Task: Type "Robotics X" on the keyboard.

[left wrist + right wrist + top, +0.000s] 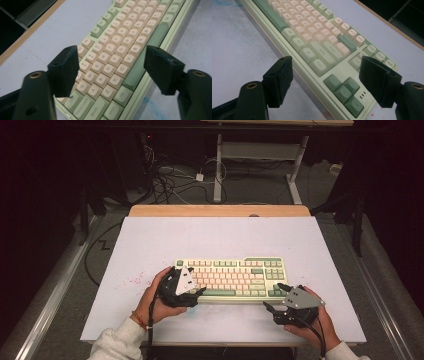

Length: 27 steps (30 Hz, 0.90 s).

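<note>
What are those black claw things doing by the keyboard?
A person sits at a white table holding a black gripper in each hand. The left gripper hovers over the left end of a green and cream keyboard, jaws open, with the letter keys showing between them and nothing held. The right gripper waits just off the keyboard's near right corner, by the arrow keys, also open and holding nothing.
</note>
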Motion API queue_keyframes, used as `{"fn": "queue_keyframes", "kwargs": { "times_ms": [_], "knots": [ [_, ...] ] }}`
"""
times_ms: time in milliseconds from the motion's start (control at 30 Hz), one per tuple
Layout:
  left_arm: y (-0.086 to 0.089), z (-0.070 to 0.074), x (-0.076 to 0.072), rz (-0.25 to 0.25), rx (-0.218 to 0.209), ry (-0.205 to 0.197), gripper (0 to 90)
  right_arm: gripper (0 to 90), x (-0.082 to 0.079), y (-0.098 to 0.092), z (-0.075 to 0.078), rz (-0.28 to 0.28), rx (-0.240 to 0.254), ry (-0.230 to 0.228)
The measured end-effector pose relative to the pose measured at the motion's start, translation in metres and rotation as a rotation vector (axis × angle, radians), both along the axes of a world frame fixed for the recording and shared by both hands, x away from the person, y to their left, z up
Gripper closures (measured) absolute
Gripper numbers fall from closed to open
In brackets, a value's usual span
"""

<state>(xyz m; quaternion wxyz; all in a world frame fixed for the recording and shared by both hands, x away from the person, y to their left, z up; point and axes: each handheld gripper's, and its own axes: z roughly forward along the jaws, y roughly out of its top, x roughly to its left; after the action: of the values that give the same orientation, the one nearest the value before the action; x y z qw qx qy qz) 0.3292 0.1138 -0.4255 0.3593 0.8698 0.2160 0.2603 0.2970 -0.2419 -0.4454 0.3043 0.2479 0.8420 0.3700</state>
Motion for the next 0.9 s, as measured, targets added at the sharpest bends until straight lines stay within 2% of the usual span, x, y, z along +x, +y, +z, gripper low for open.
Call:
{"fn": "queue_keyframes", "kwargs": {
  "times_ms": [133,500,700,800,900],
  "knots": [
    [0.001,0.0,-0.001,0.009,-0.01,-0.009,20.2,28.0,0.0,-0.001,0.0,-0.005,0.001,0.001],
    [0.003,-0.004,-0.005,-0.009,0.006,-0.015,18.9,28.0,0.0,-0.001,0.001,-0.005,0.002,0.0],
    [0.008,-0.004,-0.007,-0.009,-0.003,-0.028,18.4,28.3,0.0,-0.002,0.001,-0.006,0.006,-0.001],
    [0.012,-0.007,-0.009,0.003,0.005,-0.042,17.8,31.3,0.001,-0.002,0.002,-0.005,0.009,0.006],
    [0.017,-0.009,-0.011,0.019,0.009,-0.047,17.8,41.4,0.001,-0.003,0.003,0.003,0.016,0.02]
  ]
}}
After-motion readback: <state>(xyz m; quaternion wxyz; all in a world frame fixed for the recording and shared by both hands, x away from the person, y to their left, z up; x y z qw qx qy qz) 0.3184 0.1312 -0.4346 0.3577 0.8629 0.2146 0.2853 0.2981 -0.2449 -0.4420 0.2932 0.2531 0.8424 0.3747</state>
